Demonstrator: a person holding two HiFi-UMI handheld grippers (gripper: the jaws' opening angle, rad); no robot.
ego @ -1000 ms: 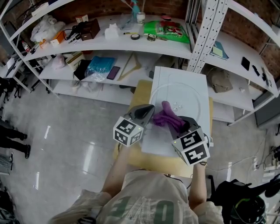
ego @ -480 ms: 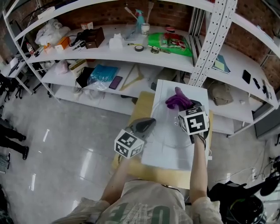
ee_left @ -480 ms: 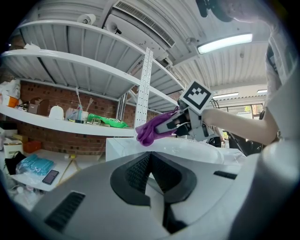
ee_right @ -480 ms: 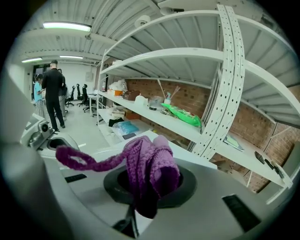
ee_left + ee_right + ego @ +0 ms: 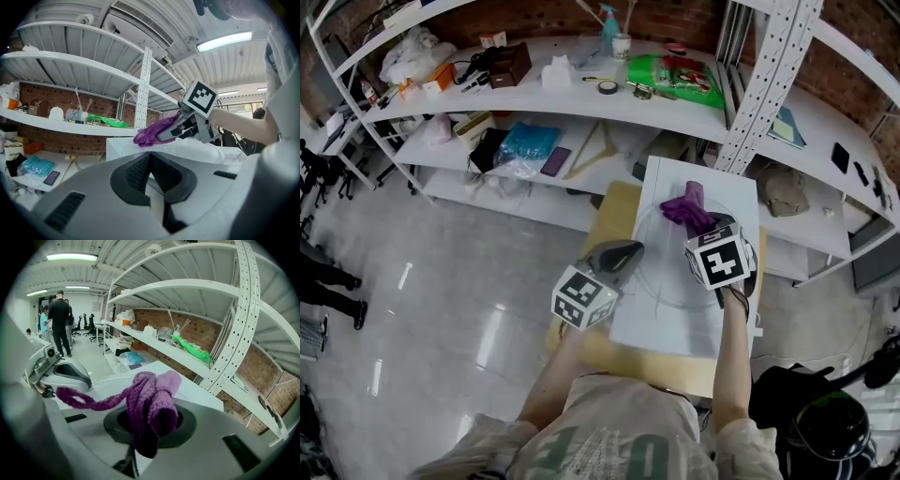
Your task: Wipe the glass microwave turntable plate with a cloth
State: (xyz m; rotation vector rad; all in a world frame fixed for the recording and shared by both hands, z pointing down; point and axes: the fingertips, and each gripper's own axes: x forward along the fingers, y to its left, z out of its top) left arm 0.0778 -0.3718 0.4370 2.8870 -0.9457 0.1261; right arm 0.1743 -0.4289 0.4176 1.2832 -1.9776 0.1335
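The clear glass turntable plate (image 5: 661,289) lies flat on the white microwave top (image 5: 675,328). My right gripper (image 5: 709,228) is shut on a purple knitted cloth (image 5: 686,208), which rests on the far part of the plate. In the right gripper view the cloth (image 5: 150,399) bunches out of the jaws, with a loop trailing left. My left gripper (image 5: 625,251) is shut, its tip at the plate's left rim; I cannot tell whether it pinches the rim. The left gripper view shows the cloth (image 5: 152,133) and the right gripper (image 5: 187,129) ahead over the plate.
White shelves (image 5: 581,94) behind the microwave hold a green bag (image 5: 670,73), tape, boxes and a blue packet. A perforated white post (image 5: 769,84) stands at the far right. Shiny floor lies to the left. People stand far off in the right gripper view (image 5: 58,322).
My right gripper carried the cloth from the plate's near left side across to its far side. The left gripper stayed at the plate's left rim.
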